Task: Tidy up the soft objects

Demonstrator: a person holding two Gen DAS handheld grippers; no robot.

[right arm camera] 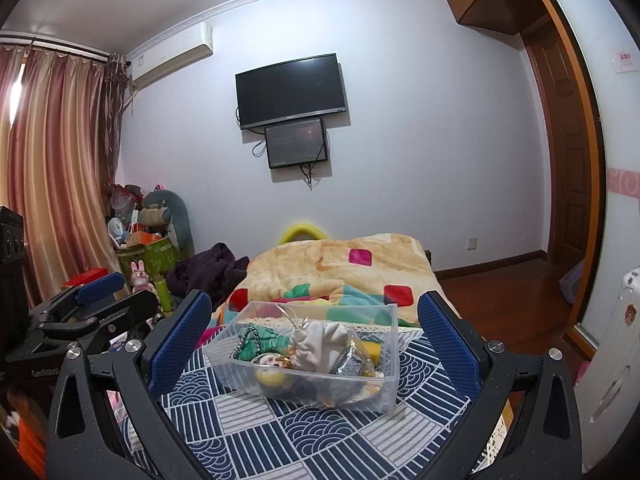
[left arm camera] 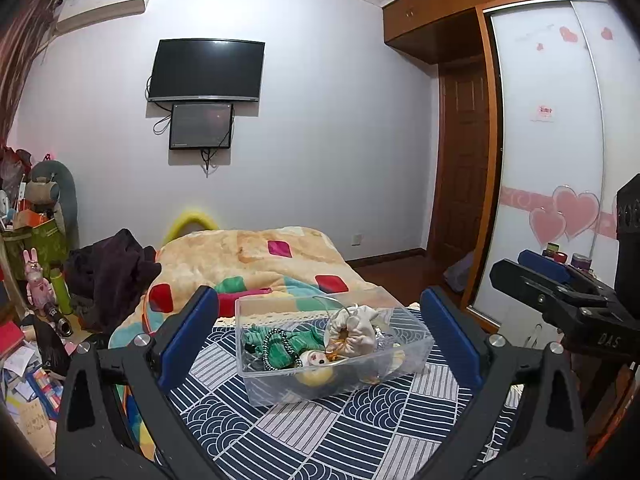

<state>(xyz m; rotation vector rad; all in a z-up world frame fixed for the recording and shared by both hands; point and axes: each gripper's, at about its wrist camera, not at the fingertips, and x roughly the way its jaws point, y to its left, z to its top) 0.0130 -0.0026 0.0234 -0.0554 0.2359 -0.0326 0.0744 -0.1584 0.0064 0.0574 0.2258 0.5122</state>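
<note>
Two grippers hang in front of me over the bed, and I read both sets of jaws as spread wide with nothing between them. Going from big to small: the bed carries a navy and grey patterned cover near me, and farther back a peach blanket with coloured squares lies bunched across it. On the far wall a dark television hangs above a smaller screen. A dark heap of clothing sits at the left of the bed.

The left gripper frames the clear plastic bin between its blue pads; the right gripper frames the same bin from its own side, and neither touches it. In the left wrist view the right gripper's arm shows at the far right edge.

The bin rests on the patterned cover, just near of the blanket. Inside it lie the soft things: a cream cloth pouch with a gathered mouth on the right, a green knitted piece with a dark cord on the left, a small doll face at the near wall, and a yellow round toy pressed against that wall.
</note>
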